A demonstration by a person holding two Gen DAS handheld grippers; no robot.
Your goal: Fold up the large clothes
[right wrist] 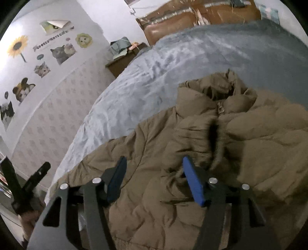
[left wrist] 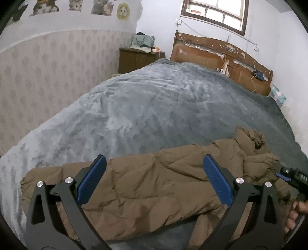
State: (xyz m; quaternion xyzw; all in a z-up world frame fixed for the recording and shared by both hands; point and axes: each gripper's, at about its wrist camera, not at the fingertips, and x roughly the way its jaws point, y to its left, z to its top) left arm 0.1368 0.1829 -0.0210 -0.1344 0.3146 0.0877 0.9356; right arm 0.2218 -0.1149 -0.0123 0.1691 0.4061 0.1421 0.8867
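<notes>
A brown quilted puffer jacket (left wrist: 154, 192) lies spread across the near part of a grey blanket-covered bed (left wrist: 134, 107). My left gripper (left wrist: 155, 159) hovers over the jacket's long body, open wide, with its blue pads (left wrist: 90, 180) clear of the cloth. In the right wrist view the jacket (right wrist: 250, 146) shows its collar and zipper (right wrist: 221, 109) at the upper end. My right gripper (right wrist: 154, 159) is open above the cloth near a dark fold, and nothing is pinched between its pads. A hand (left wrist: 294, 213) holds the right tool at the left view's edge.
A wooden headboard (left wrist: 221, 55) stands at the bed's far end under a window (left wrist: 213, 13). A brown nightstand (left wrist: 138, 59) with a pale bag sits in the corner. The wall (right wrist: 48, 115) with animal stickers runs close along the bed's left side.
</notes>
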